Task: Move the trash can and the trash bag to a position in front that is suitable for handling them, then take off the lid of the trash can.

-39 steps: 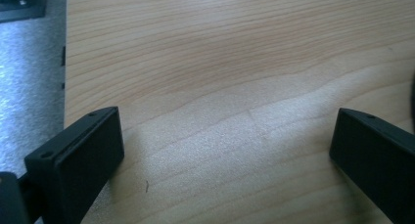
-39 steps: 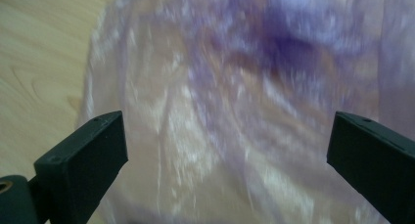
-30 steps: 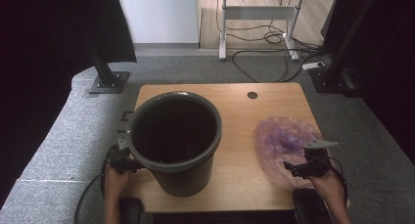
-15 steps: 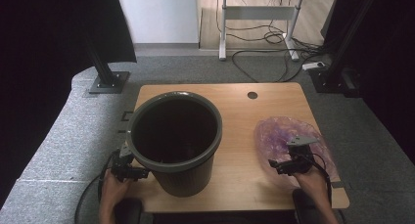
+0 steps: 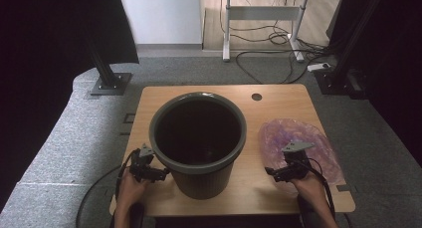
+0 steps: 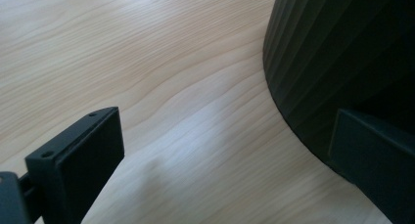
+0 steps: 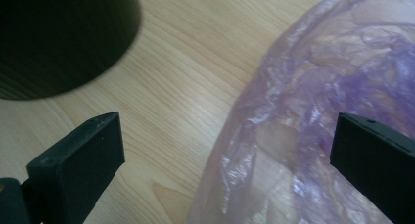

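High view: a dark green bin (image 5: 198,141) is standing upright in the middle of the table (image 5: 164,96), and a crumpled purple plastic bag (image 5: 298,143) is lying flat on the table's right side, well apart from the bin. The right hand-held gripper (image 5: 271,173) is hovering at the bag's near-left edge with its jaws pointing left toward the bin. The left hand-held gripper (image 5: 161,174) is sitting just beside the bin's lower left wall. The right one is nearer the bag, so the grab is likely falling to it.

Left gripper view: jaws are standing wide apart and holding nothing; the bin's ribbed wall (image 6: 337,62) is looming by the right jaw, with bare table (image 6: 147,62) between the jaws. Contact with the wall is hard to judge.

Right gripper view: jaws are standing wide apart and empty. The bag's edge (image 7: 293,111) is lying between them toward the right jaw, and the bin base (image 7: 63,38) is sitting up left. Film wrinkles are showing clearly here, unlike from above.
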### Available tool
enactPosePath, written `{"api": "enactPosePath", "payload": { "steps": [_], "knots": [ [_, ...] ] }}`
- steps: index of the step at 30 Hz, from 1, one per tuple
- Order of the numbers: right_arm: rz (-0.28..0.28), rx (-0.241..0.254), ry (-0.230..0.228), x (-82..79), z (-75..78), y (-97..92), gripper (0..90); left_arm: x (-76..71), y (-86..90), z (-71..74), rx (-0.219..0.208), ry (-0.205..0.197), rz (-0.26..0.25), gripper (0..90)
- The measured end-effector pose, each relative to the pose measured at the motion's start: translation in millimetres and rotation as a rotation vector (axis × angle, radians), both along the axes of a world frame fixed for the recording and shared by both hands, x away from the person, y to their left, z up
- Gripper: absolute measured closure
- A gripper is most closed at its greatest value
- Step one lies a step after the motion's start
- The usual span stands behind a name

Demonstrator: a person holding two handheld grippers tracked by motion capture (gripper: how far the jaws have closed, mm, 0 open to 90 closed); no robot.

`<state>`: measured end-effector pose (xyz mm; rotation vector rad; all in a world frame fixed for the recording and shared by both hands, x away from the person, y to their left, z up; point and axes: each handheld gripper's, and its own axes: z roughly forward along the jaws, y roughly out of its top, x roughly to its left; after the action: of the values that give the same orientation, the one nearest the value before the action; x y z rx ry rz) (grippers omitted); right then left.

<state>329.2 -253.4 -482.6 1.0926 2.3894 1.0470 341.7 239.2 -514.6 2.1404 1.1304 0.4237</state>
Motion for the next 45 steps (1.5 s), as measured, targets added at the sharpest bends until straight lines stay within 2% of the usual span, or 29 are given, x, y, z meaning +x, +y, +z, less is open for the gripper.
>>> {"api": "enactPosePath", "payload": {
  "steps": [2, 3, 6, 7, 9, 13, 15, 19, 22, 25, 30, 36, 41, 45],
  "knots": [
    [0.006, 0.002, -0.001, 0.1, -0.1, 0.9, 0.0, 1.5, -5.1, -0.1, -0.004, 0.002, -0.012, 0.0],
    [0.012, 0.008, -0.003, 0.6, -0.1, 2.6, 0.0, 4.4, -15.6, -0.5, -0.004, -0.001, -0.033, 0.0],
    [0.016, 0.022, -0.005, 2.0, 0.6, 6.3, 0.0, 8.8, -30.7, -0.9, -0.009, -0.004, -0.053, 0.0],
    [0.019, 0.028, -0.008, 2.4, 1.0, 7.9, 0.0, 8.8, -30.7, -0.9, -0.009, -0.004, -0.053, 0.0],
    [0.031, 0.052, -0.012, 2.9, 1.9, 11.5, 0.0, 13.0, -44.8, -0.8, -0.021, -0.001, -0.080, 0.0],
    [0.047, 0.072, -0.018, 3.5, 3.5, 18.2, 0.0, 16.7, -57.8, 1.0, -0.046, -0.003, -0.096, 0.0],
    [0.029, 0.034, -0.029, 3.7, 4.8, 17.6, 0.0, 20.2, -69.0, 3.7, -0.030, -0.015, -0.084, 0.0],
    [-0.006, 0.011, -0.034, 5.5, 7.1, 12.6, 0.0, 26.6, -77.7, 4.7, -0.019, -0.016, -0.069, 0.0],
    [-0.019, -0.004, -0.041, 7.6, 8.2, 11.9, 0.0, 30.3, -79.4, 4.6, -0.021, -0.013, -0.058, 0.0],
    [-0.049, -0.008, -0.051, 17.5, 8.4, 12.7, 0.0, 39.1, -79.9, 4.6, -0.025, -0.008, -0.038, 0.0],
    [-0.070, 0.015, -0.051, 30.9, 6.0, 11.6, 0.0, 45.4, -78.7, 4.2, -0.033, 0.007, -0.039, 0.0],
    [-0.075, 0.046, -0.053, 33.2, 7.5, 7.2, 0.0, 46.2, -77.6, 5.6, -0.034, 0.016, -0.042, 0.0],
    [-0.092, 0.027, -0.059, 35.0, 9.5, 0.2, 0.0, 50.3, -68.8, 18.2, -0.025, 0.036, -0.026, 0.0],
    [-0.105, 0.023, -0.056, 36.1, 9.5, -3.8, 0.0, 53.0, -63.4, 28.0, 0.002, 0.043, -0.013, 0.0]
  ]
}}
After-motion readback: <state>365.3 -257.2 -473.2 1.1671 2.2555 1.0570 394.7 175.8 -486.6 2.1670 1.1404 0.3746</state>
